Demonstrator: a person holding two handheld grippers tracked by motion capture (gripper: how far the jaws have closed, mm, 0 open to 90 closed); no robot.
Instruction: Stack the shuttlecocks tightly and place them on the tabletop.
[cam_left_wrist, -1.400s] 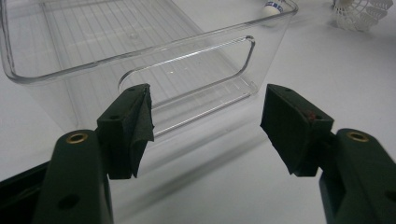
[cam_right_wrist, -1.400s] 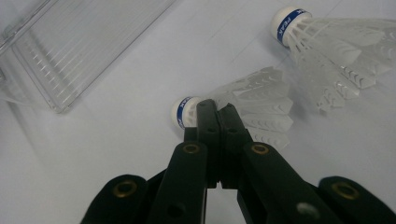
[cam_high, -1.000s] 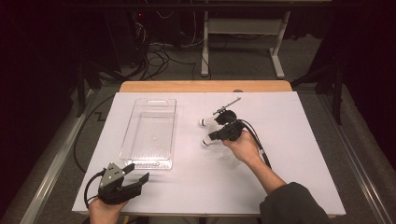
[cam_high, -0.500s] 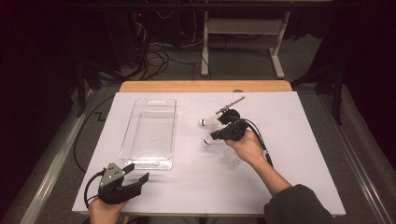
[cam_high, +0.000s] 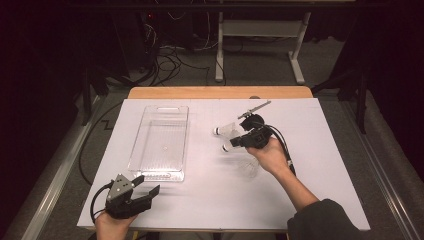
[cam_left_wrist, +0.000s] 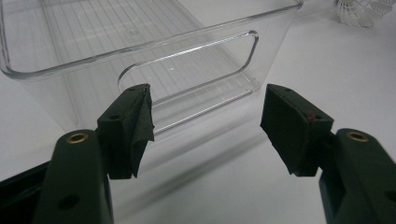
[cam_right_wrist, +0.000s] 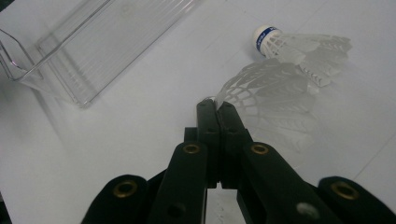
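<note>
— So, what has the right gripper (cam_right_wrist: 217, 106) got?

— Its jaws are pressed together on the edge of a white shuttlecock's skirt (cam_right_wrist: 268, 91). The skirt fans out just past the tips, up and to the right in the right gripper view. I can't quite make out its cork end there, so how it is turned stays a little unsure.

— And the second shuttlecock (cam_right_wrist: 303, 46)?

— It lies on the white table (cam_right_wrist: 116, 154) just beyond the held one, touching or nearly touching it, with the blue-banded cork pointing left of the tips. From the high view, two white cork ends show just left of the right gripper (cam_high: 239, 140).

— Where is the clear plastic bin (cam_high: 162, 142)?

— Well off to the left of the right gripper, with bare table between them. It stands directly ahead of the left gripper (cam_left_wrist: 205, 126), its near end wall with the handle cut-out just beyond the pads.

— The left gripper's state?

— Jaws wide apart, nothing between them. The hand (cam_high: 112, 225) holds it low at the near table edge, just short of the bin.
</note>
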